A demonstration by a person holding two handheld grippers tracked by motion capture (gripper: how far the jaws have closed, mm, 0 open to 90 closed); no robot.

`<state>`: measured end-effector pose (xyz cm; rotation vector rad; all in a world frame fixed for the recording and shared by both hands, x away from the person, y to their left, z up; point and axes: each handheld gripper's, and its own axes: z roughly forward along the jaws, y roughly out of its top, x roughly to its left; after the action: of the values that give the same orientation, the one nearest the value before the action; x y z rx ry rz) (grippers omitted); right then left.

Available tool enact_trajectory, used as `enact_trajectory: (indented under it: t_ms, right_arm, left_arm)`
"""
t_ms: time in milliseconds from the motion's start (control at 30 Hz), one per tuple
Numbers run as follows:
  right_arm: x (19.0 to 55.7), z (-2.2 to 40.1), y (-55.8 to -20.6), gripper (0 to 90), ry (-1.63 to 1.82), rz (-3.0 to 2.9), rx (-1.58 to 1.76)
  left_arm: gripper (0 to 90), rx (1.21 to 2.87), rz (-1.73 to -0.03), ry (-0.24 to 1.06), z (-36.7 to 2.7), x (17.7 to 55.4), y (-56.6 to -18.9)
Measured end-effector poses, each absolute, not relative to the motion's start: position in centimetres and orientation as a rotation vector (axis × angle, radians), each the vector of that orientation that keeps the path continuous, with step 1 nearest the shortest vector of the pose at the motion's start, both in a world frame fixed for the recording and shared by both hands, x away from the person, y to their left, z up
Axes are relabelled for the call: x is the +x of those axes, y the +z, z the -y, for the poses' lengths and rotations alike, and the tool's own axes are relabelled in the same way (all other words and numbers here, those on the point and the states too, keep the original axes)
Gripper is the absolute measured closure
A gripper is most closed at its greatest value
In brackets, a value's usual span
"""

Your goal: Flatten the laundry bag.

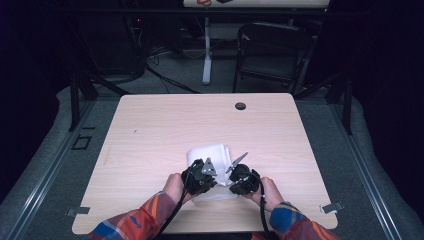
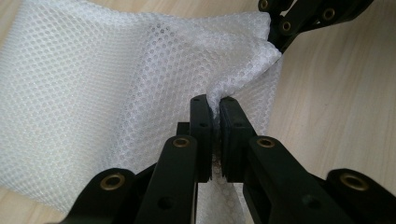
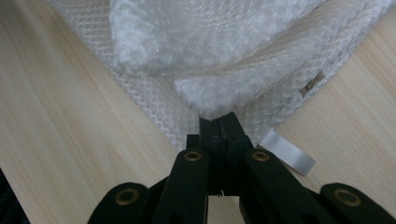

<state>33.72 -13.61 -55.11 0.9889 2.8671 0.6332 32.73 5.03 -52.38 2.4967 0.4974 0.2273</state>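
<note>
White mesh bag [image 1: 212,155] pinched near the table's [image 1: 150,130] near edge, bare wood beyond.
Left gripper [image 2: 214,106] and right gripper [image 3: 218,122] sit side by side, jaws clamped on its mesh.

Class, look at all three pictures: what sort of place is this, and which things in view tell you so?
Probably a lab or recording workroom, not a home: one bare wooden table on grey carpet, dark surroundings with cables and equipment behind, and a folding chair pushed aside.

No readable text anywhere, small tag [image 3: 314,85] on white mesh cloth [image 3: 224,42] too blurred
</note>
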Motion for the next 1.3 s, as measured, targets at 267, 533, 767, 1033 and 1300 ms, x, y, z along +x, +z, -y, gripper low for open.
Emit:
enact_trajectory:
  t_ms: [267, 533, 767, 1033, 1300]
  right_arm:
    - [33.7, 13.6, -55.2, 90.0, 0.635, -2.859, 0.999]
    - [33.7, 13.7, -55.1, 90.0, 0.626, -2.857, 1.010]
    - [33.8, 13.8, -55.1, 90.0, 0.620, -2.857, 1.007]
    - [34.0, 13.9, -55.0, 90.0, 0.597, -2.869, 1.010]
    - [34.0, 14.1, -55.0, 90.0, 0.588, -2.862, 1.010]
  left_arm:
    - [85.1, 2.478, -0.509, 0.249, -5.4, 32.6, -52.0]
    - [85.1, 2.459, -0.524, 0.282, -6.0, 32.5, -51.5]
    - [85.0, 2.446, -0.547, 0.302, -6.7, 32.6, -51.2]
    - [84.9, 2.433, -0.572, 0.313, -7.6, 32.6, -50.7]
    - [84.6, 2.419, -0.601, 0.323, -8.5, 32.5, -50.4]
